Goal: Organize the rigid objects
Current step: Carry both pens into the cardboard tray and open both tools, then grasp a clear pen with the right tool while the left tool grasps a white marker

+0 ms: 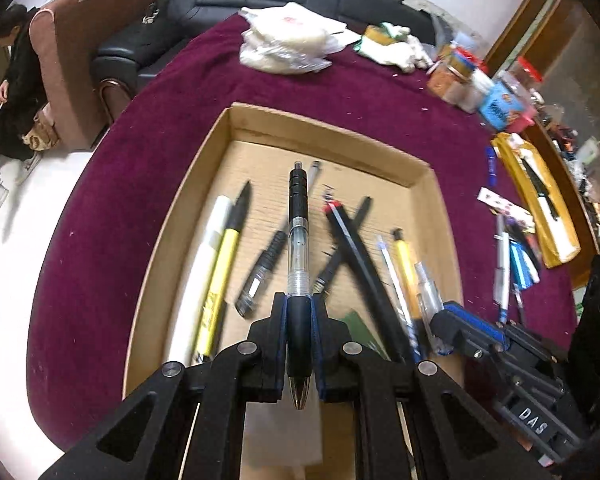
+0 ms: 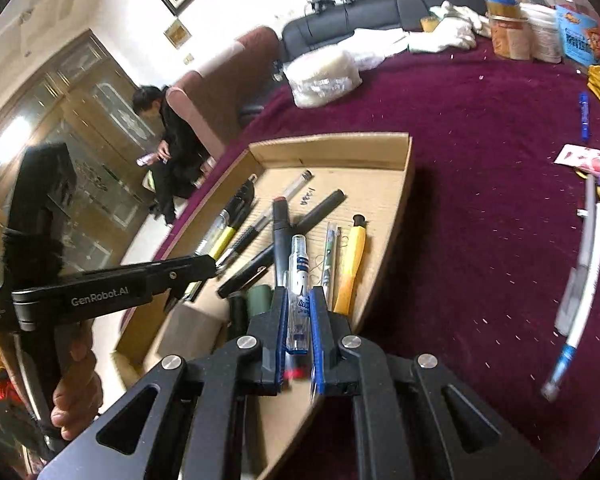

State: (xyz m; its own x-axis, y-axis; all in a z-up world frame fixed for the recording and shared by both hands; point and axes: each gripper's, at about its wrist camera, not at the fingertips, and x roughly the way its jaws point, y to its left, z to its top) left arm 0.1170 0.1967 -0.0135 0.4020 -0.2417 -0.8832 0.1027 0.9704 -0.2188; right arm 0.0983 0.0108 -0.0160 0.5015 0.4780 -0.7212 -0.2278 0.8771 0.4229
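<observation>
Box [image 1: 418, 178] holds roughly ten pens; left hand-held gripper [image 1: 299, 312] clamps a clear pen [image 1: 298, 240], right hand-held gripper [image 2: 299, 304] a blue-printed pen [image 2: 300, 276]; several pens [image 1: 514, 264] remain on the surface [image 1: 140, 184], frame right.

The near end of the shallow brown cardboard tray [image 1: 204, 184] vanishes behind the black left gripper [image 1: 299, 308]. In the right wrist view, a red blur between the right gripper [image 2: 299, 300] fingers hides the base of the clear blue-printed pen [image 2: 299, 300]. The white and blue pens [image 2: 580, 288] on the maroon cloth smear into streaks.
</observation>
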